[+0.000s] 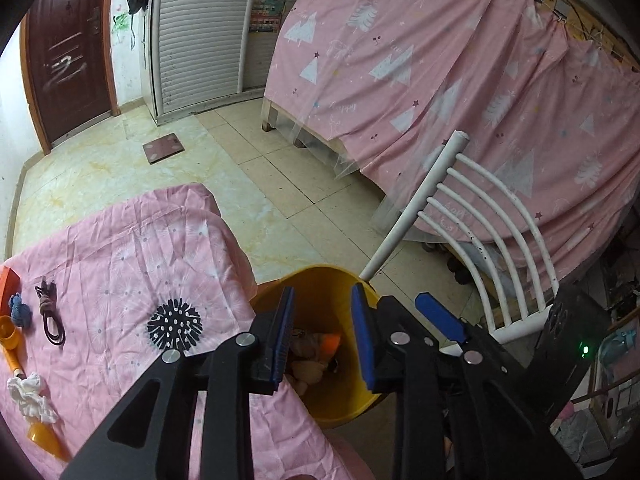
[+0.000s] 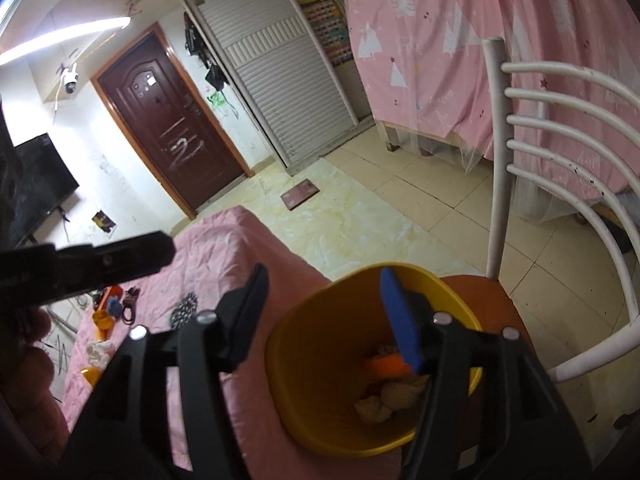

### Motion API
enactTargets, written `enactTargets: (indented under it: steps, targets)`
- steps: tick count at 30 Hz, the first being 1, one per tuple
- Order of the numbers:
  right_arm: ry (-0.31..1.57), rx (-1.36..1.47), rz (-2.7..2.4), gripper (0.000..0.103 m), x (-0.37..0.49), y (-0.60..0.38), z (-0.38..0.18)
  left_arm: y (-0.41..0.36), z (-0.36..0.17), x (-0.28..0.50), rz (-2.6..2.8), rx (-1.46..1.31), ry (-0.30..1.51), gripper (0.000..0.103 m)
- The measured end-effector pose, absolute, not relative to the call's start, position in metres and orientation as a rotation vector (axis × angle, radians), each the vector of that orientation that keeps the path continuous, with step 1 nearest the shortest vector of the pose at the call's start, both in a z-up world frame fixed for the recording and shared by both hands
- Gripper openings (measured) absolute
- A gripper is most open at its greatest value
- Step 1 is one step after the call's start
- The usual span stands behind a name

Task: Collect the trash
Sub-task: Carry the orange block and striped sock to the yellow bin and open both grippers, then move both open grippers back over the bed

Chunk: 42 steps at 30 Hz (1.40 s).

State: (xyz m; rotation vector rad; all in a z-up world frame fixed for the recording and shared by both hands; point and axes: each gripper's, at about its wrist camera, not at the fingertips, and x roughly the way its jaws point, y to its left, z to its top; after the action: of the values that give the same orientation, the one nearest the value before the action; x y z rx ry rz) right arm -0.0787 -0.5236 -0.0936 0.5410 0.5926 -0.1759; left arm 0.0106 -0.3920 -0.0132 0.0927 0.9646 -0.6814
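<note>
Yellow plastic bin (image 1: 344, 404) – crumpled tissues (image 2: 374, 407) inside, both grippers open above

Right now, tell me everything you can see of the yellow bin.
The yellow bin is a round, smooth-walled bucket, plastic by the look of it, upright with an open top and no lid. It stands on the orange seat of the white chair, close against the pink-covered table. Inside lie crumpled tissues and an orange scrap. The left gripper and right gripper hang open above it, holding nothing.
</note>
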Motion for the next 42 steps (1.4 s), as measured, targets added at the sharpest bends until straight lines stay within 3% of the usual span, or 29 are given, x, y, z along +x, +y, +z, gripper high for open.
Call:
enactTargets:
  steps: [13, 26, 27, 29, 32, 42]
  targets:
    - [0.607, 0.465, -0.079, 0.059, -0.06, -0.474, -0.085, -0.343, 0.0, 0.027, -0.618, 0.031, 0.952, 0.022]
    - [0.665, 0.35, 0.008, 0.063, -0.027, -0.403, -0.071, -0.246, 0.02, 0.065, -0.537, -0.104, 0.918, 0.022]
    - [0.666, 0.343, 0.012, 0.063, -0.025, -0.399, -0.069, -0.236, 0.021, 0.068, -0.525, -0.113, 0.916, 0.025]
    - [0.673, 0.317, 0.028, 0.063, -0.016, -0.383, -0.065, -0.219, 0.023, 0.075, -0.493, -0.126, 0.906, 0.042]
    - [0.679, 0.287, 0.056, 0.063, -0.003, -0.361, -0.061, -0.192, 0.026, 0.085, -0.44, -0.153, 0.889, 0.058]
    - [0.727, 0.195, 0.159, 0.063, 0.045, -0.288, -0.06, -0.105, 0.017, 0.126, -0.235, -0.168, 0.889, 0.06]
